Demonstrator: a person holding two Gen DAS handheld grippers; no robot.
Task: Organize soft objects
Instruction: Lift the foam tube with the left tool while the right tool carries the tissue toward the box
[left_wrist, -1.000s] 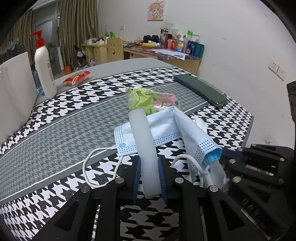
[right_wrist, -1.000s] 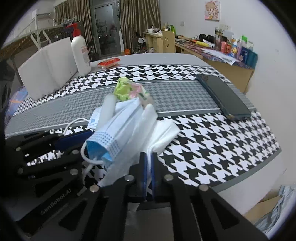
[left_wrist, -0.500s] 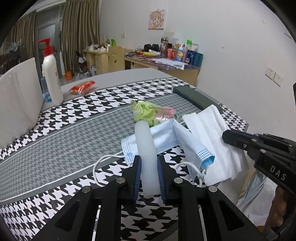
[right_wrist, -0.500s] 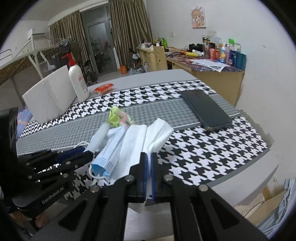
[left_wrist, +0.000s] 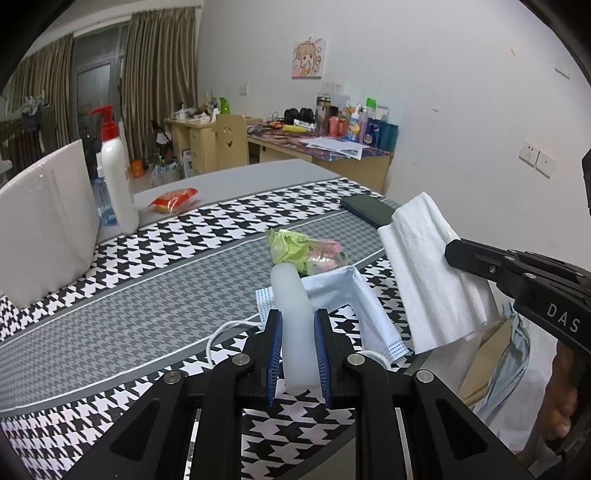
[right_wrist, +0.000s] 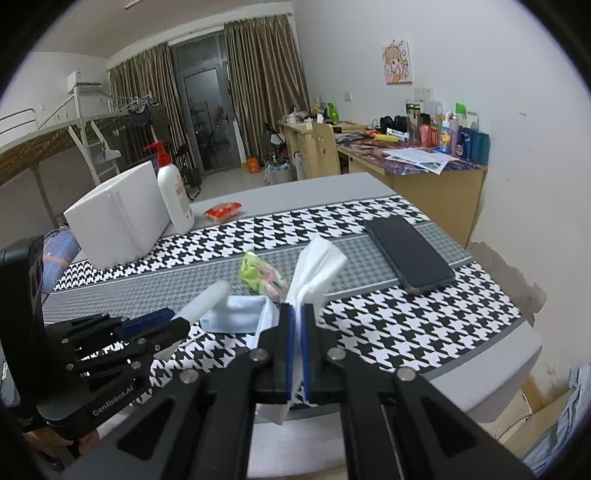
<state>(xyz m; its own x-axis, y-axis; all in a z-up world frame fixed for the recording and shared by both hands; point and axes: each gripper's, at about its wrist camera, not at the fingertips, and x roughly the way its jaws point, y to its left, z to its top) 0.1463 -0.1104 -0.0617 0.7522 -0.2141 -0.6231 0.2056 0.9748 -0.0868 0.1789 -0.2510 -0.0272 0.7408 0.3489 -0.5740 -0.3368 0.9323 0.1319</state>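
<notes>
The left claw is clamped on a translucent white tube, gripped near its base so that the rounded far end projects forward and upward past the pads; this hold keeps the tube clear of the table. The right claw has its pads pressed together on a folded white tissue, pinched at the near edge so that the free folds fan out ahead of the pads and a short tail hangs below them. Judged from the slack in the sheet, the tissue is carried off the table, not dragged. A blue face mask lies on the table just beyond and below the left claw, partly folded over itself, with its white ear loop trailing toward the near edge. A green and pink packet lies just past the mask. A dark phone lies ahead and to the right of the right claw, well apart from the soft items and likely not part of the sorting
</notes>
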